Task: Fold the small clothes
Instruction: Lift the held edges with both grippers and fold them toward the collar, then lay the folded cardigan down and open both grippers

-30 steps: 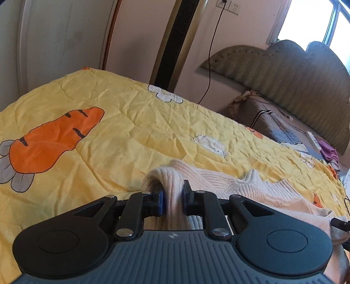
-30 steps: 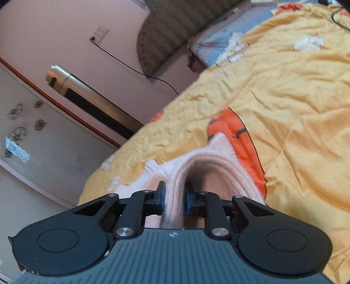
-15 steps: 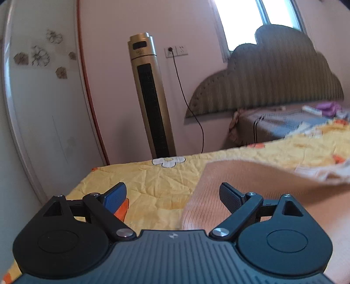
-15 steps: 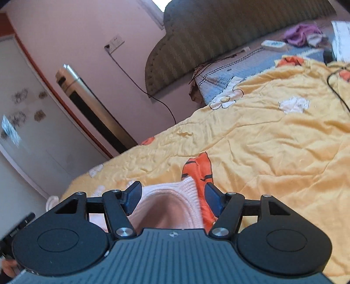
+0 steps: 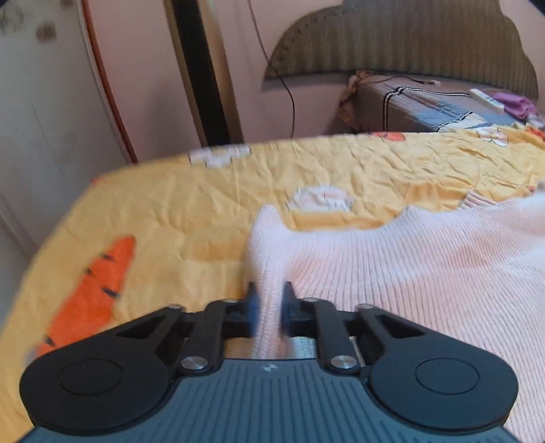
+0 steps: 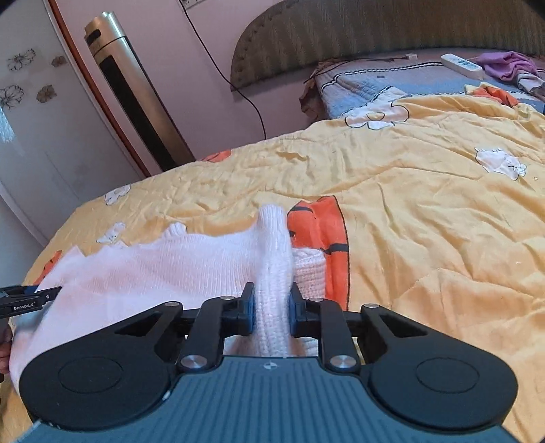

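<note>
**Two grippers pinch a knit sweater on a bed**

A pale pink ribbed sweater point(image 5: 391, 269) lies spread on a wrinkled yellow quilt point(image 5: 190, 218) printed with orange carrots. The left gripper point(image 5: 269, 306), low and level, has its fingers clamped on a raised fold at 12 o'clock. The right gripper point(image 6: 271, 306) likewise clamps a thick upright fold of sweater point(image 6: 272, 259). A padded scalloped headboard point(image 6: 374, 30) stands behind at 1 o'clock.
</note>
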Motion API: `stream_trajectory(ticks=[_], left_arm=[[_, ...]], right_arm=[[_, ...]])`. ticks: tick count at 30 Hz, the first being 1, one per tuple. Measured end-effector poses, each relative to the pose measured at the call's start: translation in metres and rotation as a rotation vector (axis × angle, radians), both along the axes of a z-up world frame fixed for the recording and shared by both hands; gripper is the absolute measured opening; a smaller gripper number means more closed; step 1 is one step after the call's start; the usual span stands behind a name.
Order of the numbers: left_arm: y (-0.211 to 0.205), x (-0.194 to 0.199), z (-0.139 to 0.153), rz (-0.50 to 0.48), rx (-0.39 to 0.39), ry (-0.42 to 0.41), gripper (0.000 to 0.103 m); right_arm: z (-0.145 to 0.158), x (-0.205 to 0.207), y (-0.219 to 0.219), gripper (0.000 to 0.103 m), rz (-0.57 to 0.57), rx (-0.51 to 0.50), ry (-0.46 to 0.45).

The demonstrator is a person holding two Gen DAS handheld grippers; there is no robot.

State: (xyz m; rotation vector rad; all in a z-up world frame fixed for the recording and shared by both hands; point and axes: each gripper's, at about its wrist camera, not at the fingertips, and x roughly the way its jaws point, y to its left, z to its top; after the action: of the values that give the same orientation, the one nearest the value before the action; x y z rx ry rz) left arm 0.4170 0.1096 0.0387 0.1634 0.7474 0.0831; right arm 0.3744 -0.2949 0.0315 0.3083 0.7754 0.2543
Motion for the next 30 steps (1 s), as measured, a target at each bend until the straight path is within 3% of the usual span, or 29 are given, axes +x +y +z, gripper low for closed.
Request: stream_trajectory(ticks=[2,4,5,7,9,10,11,12,13,15,17,20,23,25,28,30], left_arm=[[-0.003,-0.006,0.006,0.001,-0.005,-0.06,0.012],[-0.002,0.004,-0.014,0.023,0.023,0.003,0.012],[-0.005,0.007,-0.026,0.034,0.054,0.023,0.013],[-0.016,-0.002,-0.03,0.008,0.146,-0.025,0.016],[-0.022,-0.009,-0.026,-0.003,0.19,-0.056,0.022],[-0.022,-0.016,-0.023,-0.002,0.206,-0.07,0.028],[-0.021,-0.024,-0.019,0.004,0.214,-0.081,0.032],[-0.017,-0.035,-0.015,0.02,0.212,-0.098,0.043],[-0.011,-0.05,-0.009,0.05,0.199,-0.125,0.059],[0.006,-0.088,0.002,0.107,0.114,-0.206,0.074],[0.028,-0.129,0.01,0.159,-0.052,-0.23,0.075],[0.056,-0.179,0.004,0.218,-0.411,-0.201,0.075],[0.066,-0.198,-0.013,0.29,-0.681,-0.114,0.076],[0.064,-0.195,-0.024,0.305,-0.783,-0.055,0.077],[0.054,-0.185,-0.032,0.326,-0.794,-0.039,0.077],[0.049,-0.179,-0.035,0.345,-0.794,-0.048,0.078]], right_arm=[[0.014,-0.011,-0.009,0.016,-0.025,0.076,-0.089],[0.015,-0.018,-0.023,0.015,-0.085,0.117,-0.136],[0.006,-0.012,-0.027,0.015,-0.105,0.099,-0.087],[-0.017,-0.007,-0.026,0.015,-0.117,0.055,-0.003],[-0.019,-0.014,-0.026,0.019,-0.133,0.087,-0.029],[-0.017,-0.016,-0.028,0.028,-0.149,0.118,-0.031],[-0.016,-0.018,-0.03,0.045,-0.166,0.135,-0.022],[-0.012,-0.021,-0.033,0.061,-0.188,0.138,-0.012],[-0.008,-0.027,-0.036,0.066,-0.206,0.137,-0.01],[0.002,-0.048,-0.046,0.072,-0.219,0.176,-0.023],[0.01,-0.084,-0.06,0.073,-0.225,0.259,-0.05],[0.006,-0.149,-0.07,0.087,-0.232,0.395,-0.049],[-0.012,-0.194,-0.061,0.086,-0.221,0.464,0.026],[-0.022,-0.203,-0.052,0.086,-0.221,0.474,0.062],[-0.026,-0.198,-0.036,0.086,-0.251,0.446,0.064],[-0.027,-0.189,-0.028,0.086,-0.25,0.479,0.076]])
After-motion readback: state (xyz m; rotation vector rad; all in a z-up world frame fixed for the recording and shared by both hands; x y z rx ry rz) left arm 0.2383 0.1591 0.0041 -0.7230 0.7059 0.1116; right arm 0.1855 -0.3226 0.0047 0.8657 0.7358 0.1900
